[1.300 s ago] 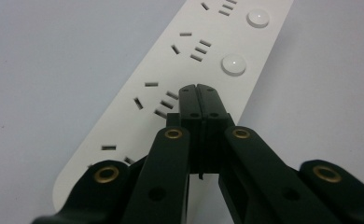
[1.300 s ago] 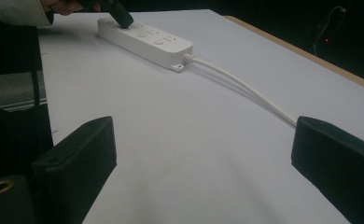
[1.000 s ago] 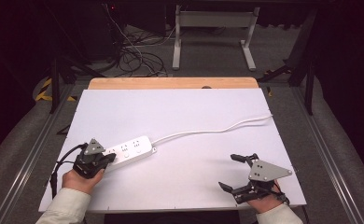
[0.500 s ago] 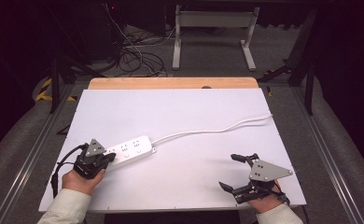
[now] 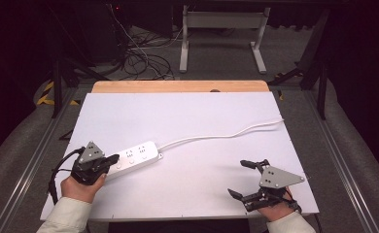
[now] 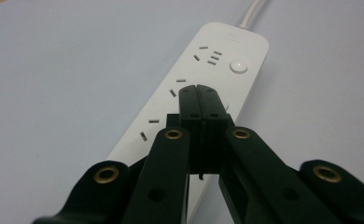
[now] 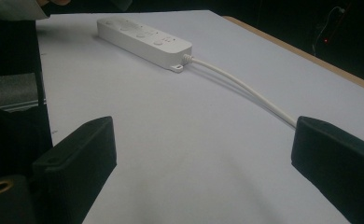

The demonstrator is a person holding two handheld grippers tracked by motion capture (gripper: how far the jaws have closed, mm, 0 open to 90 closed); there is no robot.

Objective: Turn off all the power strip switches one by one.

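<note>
Dark floor and tangled cables surround the white table (image 5: 192, 116), whose far edge shows a strip of bare wood. From the high view, a white power strip (image 5: 136, 154) lies on the table's left half, its cord (image 5: 221, 135) curving away toward the right edge. The left gripper (image 5: 113, 160), held in a hand in a pale sleeve at the near left corner, has its tips over the strip's near end. The right gripper (image 5: 242, 178) sits at the near right corner, well apart from the strip. Against the pictures from a second and half a second ago, nothing has shifted: both hands, the strip and the cord lie as they did.

Along the left gripper view, the left gripper (image 6: 199, 89) has its jaws pressed flat together with nothing between them, their tips over the top face of the power strip (image 6: 208, 70) near its middle sockets; whether they touch it cannot be told. A round button (image 6: 238, 66) sits near the strip's far end.

Along the right gripper view, the right gripper (image 7: 203, 140) has its jaws spread wide over bare table, holding nothing. The power strip (image 7: 143, 39) lies farther off, and its cord (image 7: 245, 88) runs back toward the jaw at the picture's right.
</note>
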